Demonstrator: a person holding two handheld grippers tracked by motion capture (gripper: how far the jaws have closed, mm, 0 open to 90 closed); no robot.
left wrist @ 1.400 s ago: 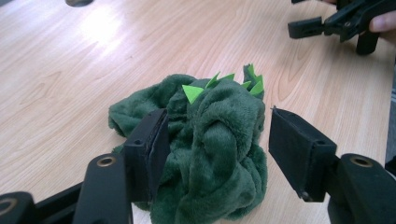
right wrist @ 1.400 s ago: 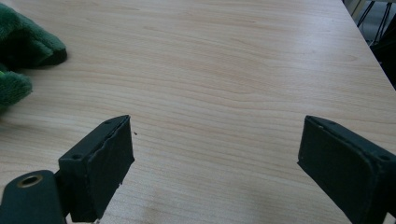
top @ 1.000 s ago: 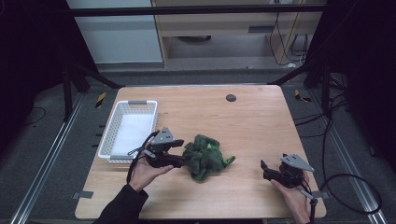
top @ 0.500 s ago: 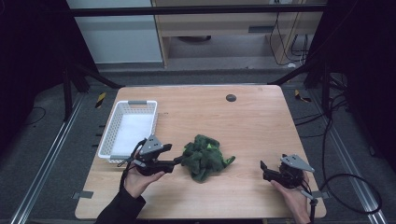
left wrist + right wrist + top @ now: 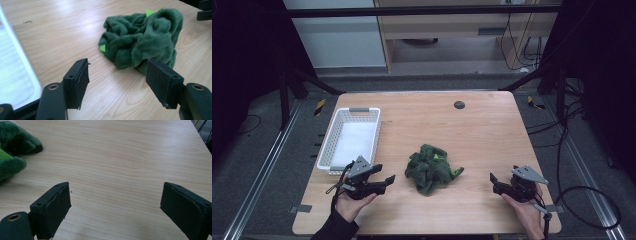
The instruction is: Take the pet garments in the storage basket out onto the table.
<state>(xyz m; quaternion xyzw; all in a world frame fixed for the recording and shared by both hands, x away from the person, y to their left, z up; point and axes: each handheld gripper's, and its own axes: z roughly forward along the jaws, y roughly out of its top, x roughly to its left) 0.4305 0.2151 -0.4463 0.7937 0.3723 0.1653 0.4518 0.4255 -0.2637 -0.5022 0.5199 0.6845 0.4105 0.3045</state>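
So I've got the crumpled dark green plush cloth with bright green bits (image 5: pixel 432 169) sitting in a heap near the middle of the high view, on the light wooden table (image 5: pixel 482 130). My left gripper (image 5: pixel 382 181) is at lower left of that frame, jaws spread wide, holding nothing, just short of the cloth. The right gripper (image 5: pixel 493 181) is at lower right, jaws also wide apart, well clear of it. A white plastic mesh basket (image 5: pixel 328 145) sits at left, beside the left gripper.
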